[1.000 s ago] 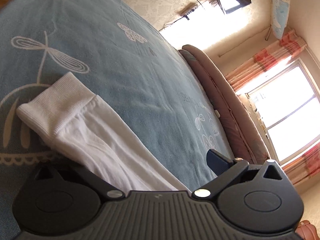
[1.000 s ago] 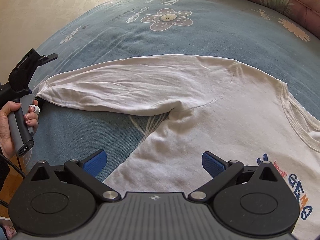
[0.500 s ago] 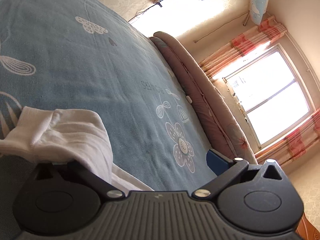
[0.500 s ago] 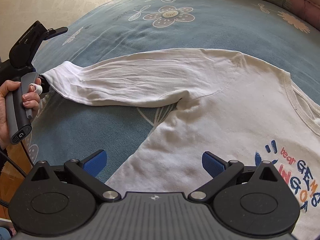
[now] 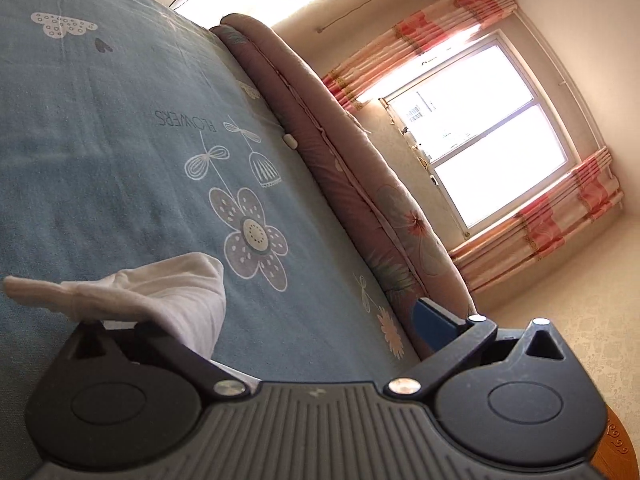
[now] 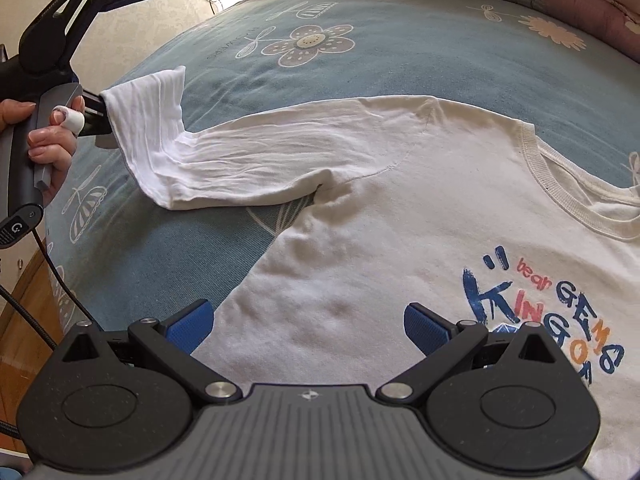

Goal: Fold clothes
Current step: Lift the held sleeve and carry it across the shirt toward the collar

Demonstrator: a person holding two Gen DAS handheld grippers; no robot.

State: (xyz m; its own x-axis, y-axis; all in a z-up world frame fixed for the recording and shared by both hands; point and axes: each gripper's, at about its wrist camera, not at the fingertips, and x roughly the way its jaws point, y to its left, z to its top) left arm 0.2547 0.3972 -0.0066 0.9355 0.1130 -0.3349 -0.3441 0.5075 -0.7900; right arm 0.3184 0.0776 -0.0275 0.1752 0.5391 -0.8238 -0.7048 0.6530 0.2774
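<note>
Right gripper point(image 6: 306, 322) low in frame, blue-padded jaws spread wide over the chest of the white long-sleeved cotton shirt point(image 6: 400, 248) — touching nothing. At upper left, left gripper point(image 6: 94, 118) pinching the ribbed white cuff point(image 6: 148, 108), raised off the blue flower-printed bedspread point(image 6: 400, 48). Shirt body flat on the bed — sleeve bent back mid-length.
</note>
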